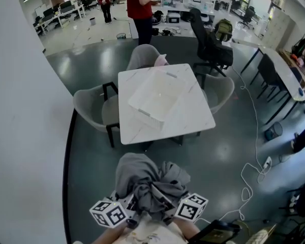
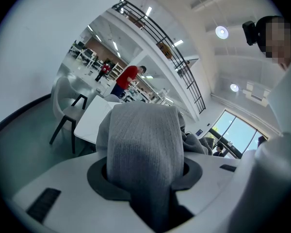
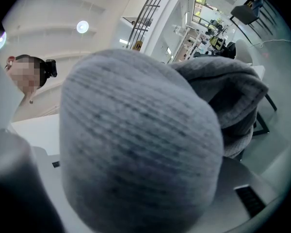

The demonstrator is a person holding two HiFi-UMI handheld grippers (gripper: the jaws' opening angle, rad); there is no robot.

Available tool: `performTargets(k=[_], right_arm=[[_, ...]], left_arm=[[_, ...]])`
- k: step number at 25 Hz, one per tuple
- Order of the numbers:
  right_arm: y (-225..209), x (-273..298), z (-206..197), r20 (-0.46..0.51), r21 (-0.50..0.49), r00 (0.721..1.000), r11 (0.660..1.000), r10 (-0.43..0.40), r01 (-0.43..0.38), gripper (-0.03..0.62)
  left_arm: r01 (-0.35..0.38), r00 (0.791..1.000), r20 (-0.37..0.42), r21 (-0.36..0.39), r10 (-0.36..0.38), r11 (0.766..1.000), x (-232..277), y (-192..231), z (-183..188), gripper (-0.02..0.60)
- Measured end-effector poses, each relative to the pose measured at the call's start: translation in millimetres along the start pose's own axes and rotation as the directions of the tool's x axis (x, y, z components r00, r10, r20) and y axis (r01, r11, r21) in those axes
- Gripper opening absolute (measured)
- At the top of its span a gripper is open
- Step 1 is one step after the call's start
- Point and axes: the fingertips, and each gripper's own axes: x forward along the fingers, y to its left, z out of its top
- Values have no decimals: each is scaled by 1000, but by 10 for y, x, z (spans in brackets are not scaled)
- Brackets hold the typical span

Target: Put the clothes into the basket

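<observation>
While the grey knitted garment (image 1: 150,184) hangs bunched near the person's body, well apart from the white plastic basket (image 1: 142,109) on the white marble-topped desk (image 1: 195,117), the left tongs (image 2: 153,198) are clenched on a fold of it. The right tongs (image 3: 136,188) — their view smothered by cloth — appear clenched on it too. Risk: loose folds may snag the desk edge, or drape over the basket rim on release.
</observation>
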Motion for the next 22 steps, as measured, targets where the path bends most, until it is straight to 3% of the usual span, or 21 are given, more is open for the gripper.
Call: performTargets(k=[11,22], right_arm=[[-461,-126,555,30,1,1000,1000,-4,4,243],[-657,-203,617,36,42,999,999,-27,25,244]], left_arm=[[16,1000,-19,16,-16,1000,701,-235,0,187],[0,998,-64,15,1,1000,888,-258,-87,187]])
